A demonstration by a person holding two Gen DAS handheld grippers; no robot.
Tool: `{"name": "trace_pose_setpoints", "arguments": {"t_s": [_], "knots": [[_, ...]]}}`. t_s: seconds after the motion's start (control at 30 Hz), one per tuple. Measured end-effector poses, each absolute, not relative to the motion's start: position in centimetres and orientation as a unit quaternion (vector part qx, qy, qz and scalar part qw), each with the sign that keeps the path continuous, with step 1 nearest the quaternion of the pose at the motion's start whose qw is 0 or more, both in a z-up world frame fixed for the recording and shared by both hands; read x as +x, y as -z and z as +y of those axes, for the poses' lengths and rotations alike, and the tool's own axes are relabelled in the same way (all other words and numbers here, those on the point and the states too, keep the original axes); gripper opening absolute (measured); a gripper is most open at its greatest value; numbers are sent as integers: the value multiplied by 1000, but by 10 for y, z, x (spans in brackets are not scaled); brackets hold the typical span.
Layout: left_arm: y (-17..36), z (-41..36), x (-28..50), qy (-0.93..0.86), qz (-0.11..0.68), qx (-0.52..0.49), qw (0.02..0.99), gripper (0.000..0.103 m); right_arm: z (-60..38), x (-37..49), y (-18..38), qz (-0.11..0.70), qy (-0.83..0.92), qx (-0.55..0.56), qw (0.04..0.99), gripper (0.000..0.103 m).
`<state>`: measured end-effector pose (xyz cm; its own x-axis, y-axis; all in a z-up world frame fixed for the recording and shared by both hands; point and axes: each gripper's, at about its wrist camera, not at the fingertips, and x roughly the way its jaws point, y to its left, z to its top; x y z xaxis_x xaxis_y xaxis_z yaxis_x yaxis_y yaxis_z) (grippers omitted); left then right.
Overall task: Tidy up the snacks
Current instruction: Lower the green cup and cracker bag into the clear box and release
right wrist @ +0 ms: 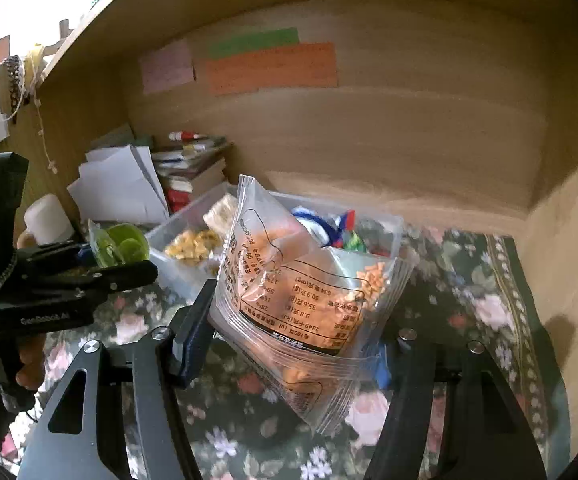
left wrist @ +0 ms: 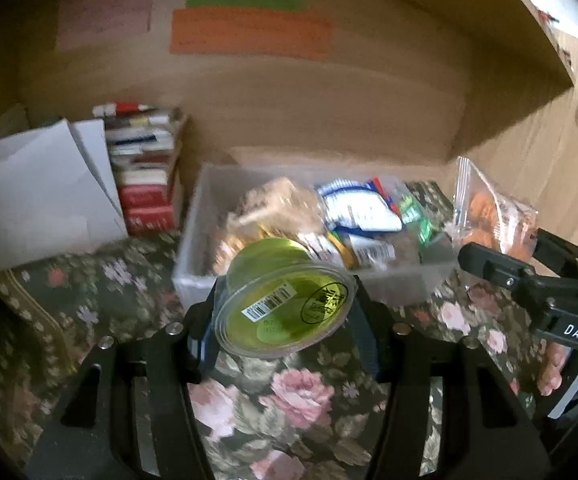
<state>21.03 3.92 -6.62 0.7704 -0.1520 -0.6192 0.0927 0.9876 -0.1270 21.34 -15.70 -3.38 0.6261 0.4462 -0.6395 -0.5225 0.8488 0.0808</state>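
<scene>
Step in hand: carrying two snacks to the clear plastic bin [left wrist: 193, 264] at the far side of the floral cloth [left wrist: 289, 400].

Left gripper [left wrist: 285, 312] is clamped on a green jelly cup [left wrist: 285, 308], tilted, held above the cloth just near of the bin's front wall. Right gripper [right wrist: 297, 320] grips a clear bag of orange snacks [right wrist: 305, 296] (print upside down), held at the bin's near right.

Next, by my reading: bring each over the bin's crowded interior, find a gap, then release low.
</scene>
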Motion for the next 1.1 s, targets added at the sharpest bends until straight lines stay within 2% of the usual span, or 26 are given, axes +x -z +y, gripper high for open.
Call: {"name": "trace_pose_setpoints", "arguments": {"t_s": [0.27,0.73,0.87,1.0,1.1], "knots": [[53,56,217,44,314,-50,947,56,-132,237,31,330,-275,-67,901,60],[71,55,259,41,331,-41,942,56,-104,275,65,370,-270,-81,885,60],[77,56,264,36,340,-43,939,57,-107,279,69,381,-262,-74,884,64],[72,55,259,39,334,-43,941,65,-115,279,67,381,-259,-58,886,79],[64,54,249,37,321,-41,945,68,-117,274,60,369,-255,-56,892,80]]}}
